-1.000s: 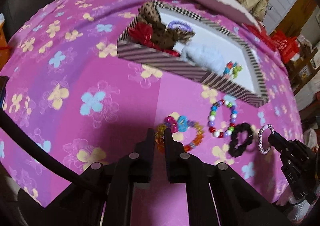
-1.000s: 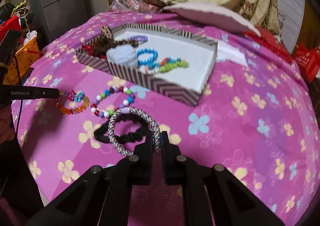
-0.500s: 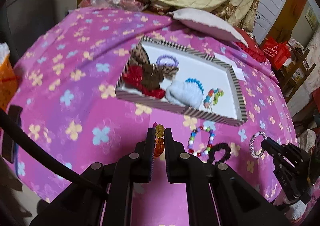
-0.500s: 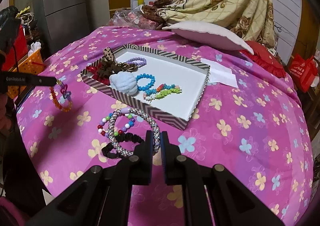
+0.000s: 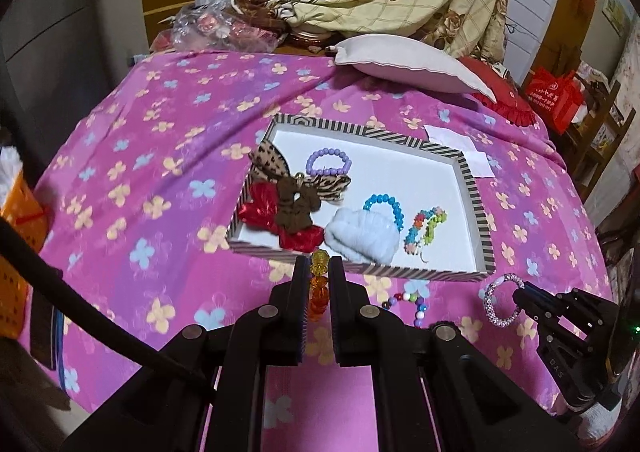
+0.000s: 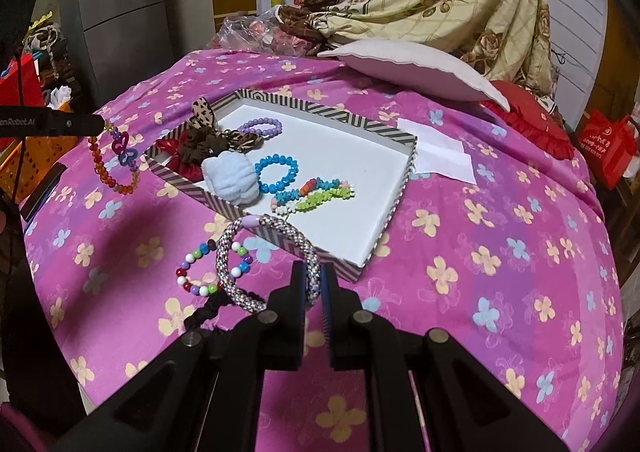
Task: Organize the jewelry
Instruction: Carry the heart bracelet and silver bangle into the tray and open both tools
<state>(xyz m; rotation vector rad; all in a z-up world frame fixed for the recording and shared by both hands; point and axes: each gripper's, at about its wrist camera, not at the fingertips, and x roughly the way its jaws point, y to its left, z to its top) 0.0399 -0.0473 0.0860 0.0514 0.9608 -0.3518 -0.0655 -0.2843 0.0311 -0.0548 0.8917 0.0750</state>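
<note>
My left gripper [image 5: 319, 265] is shut on an orange bead bracelet [image 5: 319, 288], held above the bed just in front of the striped tray [image 5: 478, 196]. From the right wrist view that orange bead bracelet [image 6: 114, 162] dangles from the left gripper [image 6: 102, 127] left of the striped tray [image 6: 396, 188]. My right gripper [image 6: 313, 272] is shut on a silver sparkly bangle [image 6: 262, 248], lifted near the tray's front corner; the same silver sparkly bangle [image 5: 500, 302] shows at the right gripper [image 5: 520, 298]. A multicoloured bead bracelet [image 6: 208, 272] and a black scrunchie [image 6: 204, 312] lie on the bedspread.
The tray holds a purple bracelet [image 5: 328, 164], a blue bracelet [image 5: 384, 206], a pale fluffy scrunchie [image 5: 362, 238], bows [image 5: 288, 200] and a green-and-blue bracelet [image 5: 426, 228]. A pillow [image 5: 408, 62], white paper [image 5: 460, 146], a blanket and an orange basket [image 5: 18, 252] surround the pink floral bedspread [image 5: 160, 156].
The left gripper has lifted the orange bead bracelet off the bedspread, and it now hangs in the air. The right gripper has risen a little with the silver bangle.
</note>
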